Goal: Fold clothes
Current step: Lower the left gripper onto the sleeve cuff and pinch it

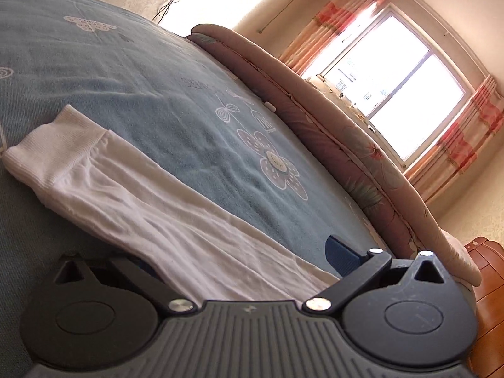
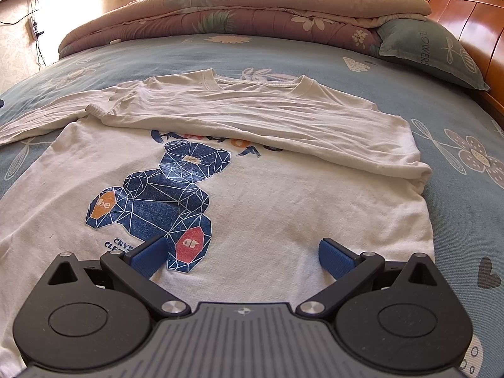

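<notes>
In the left wrist view, a white sleeve [image 1: 132, 201] with a ribbed cuff is being shown stretched over the blue bedspread [image 1: 151, 72], running in between the fingers of the left gripper [image 1: 242, 271]. Only one blue pad [image 1: 341, 256] is being seen, so whether the cloth is being pinched cannot be told.

In the right wrist view, the right gripper [image 2: 242, 256] is being held wide open over the hem of the white sweatshirt [image 2: 283, 208], and nothing is being gripped. One sleeve is being seen folded across the chest.
</notes>
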Demonstrator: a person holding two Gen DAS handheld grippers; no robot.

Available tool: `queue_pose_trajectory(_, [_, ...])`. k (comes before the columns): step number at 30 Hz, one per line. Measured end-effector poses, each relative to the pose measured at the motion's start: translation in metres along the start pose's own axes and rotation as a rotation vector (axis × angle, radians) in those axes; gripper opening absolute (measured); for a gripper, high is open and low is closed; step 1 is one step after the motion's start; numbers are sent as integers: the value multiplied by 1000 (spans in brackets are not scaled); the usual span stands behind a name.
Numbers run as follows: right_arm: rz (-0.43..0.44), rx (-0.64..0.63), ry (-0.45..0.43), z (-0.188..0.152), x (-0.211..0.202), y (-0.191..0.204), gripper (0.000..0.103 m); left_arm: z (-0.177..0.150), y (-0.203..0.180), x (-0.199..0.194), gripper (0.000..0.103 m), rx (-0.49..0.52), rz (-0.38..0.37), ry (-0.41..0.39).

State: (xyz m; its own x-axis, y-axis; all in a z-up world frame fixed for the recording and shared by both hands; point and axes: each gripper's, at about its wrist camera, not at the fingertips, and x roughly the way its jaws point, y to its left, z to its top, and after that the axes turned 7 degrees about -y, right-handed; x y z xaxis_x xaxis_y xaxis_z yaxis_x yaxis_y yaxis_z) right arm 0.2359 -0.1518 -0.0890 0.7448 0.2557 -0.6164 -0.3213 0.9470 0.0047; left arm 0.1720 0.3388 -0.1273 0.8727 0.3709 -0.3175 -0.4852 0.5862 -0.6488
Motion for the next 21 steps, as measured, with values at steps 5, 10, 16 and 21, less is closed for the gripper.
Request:
queue_pose_trajectory(5, [2,-1,0,0,0,-1,103,4,1,7,102,-36,49,-41])
queue_pose_trajectory(10, [0,-1,2,0,0,-1,103,9,-12,10,102,-23,22,-15])
queue_pose_trajectory(16, [-1,-9,9,2,0,0,103,25,-41,7,102,28,-40,25])
queue_pose_trajectory(21, [2,-11,21,3,-1,0,103,30,-76,7,102,68,-94,83])
